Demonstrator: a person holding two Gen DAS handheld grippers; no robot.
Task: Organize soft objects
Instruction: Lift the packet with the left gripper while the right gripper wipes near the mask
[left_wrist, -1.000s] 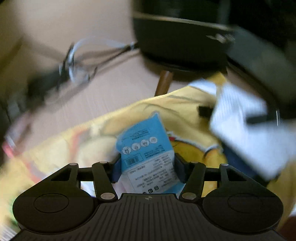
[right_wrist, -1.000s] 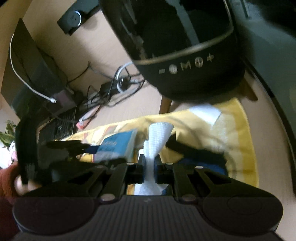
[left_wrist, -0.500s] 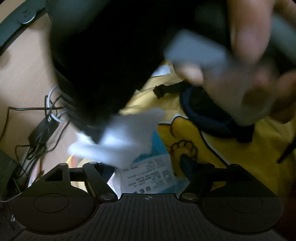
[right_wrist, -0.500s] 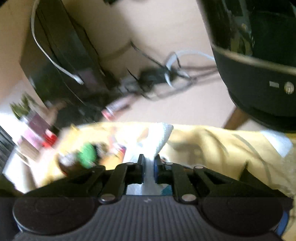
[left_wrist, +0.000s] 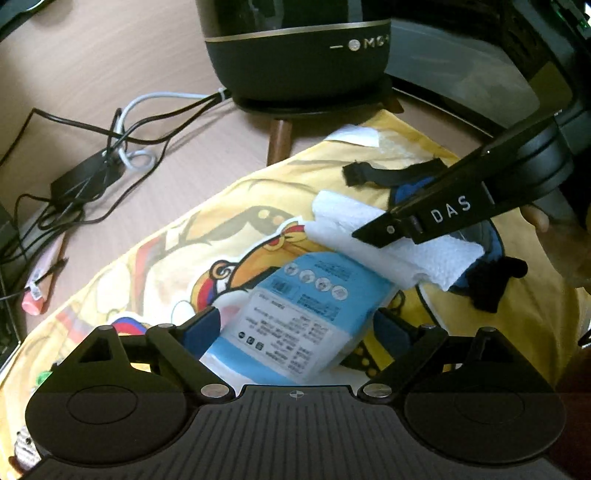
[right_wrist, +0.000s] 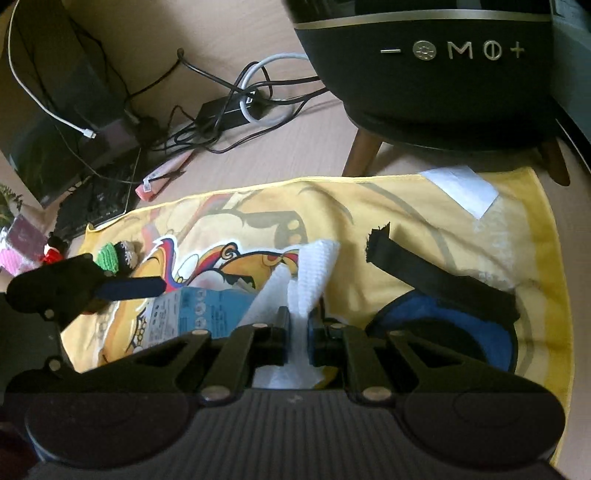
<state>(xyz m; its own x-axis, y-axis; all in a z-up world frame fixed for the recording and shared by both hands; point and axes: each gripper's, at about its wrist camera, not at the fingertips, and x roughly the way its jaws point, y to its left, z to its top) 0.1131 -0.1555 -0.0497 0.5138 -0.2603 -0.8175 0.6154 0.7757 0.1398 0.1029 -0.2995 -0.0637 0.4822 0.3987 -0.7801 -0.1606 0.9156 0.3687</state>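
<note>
On the worktop (right_wrist: 317, 147): one yellow cartoon towel (right_wrist: 406, 206), one blue tissue pack (left_wrist: 299, 321), one white paper towel (left_wrist: 369, 236), one dark blue strapped pad (right_wrist: 443, 325). At left in the right-wrist frame: one green-and-brown knitted toy (right_wrist: 116, 254), one pink tube (right_wrist: 162, 177). At upper right: one black appliance on wooden legs (right_wrist: 443, 74).

Dim, warm indoor light over the wooden bench (left_wrist: 110, 59), black speaker (right_wrist: 436, 62) throwing shadow beneath its legs, yellow towel (right_wrist: 406, 214) the brightest patch, fisheye bending at the edges, blue packet (left_wrist: 295, 321) print slightly soft, foreground mounts underexposed.
</note>
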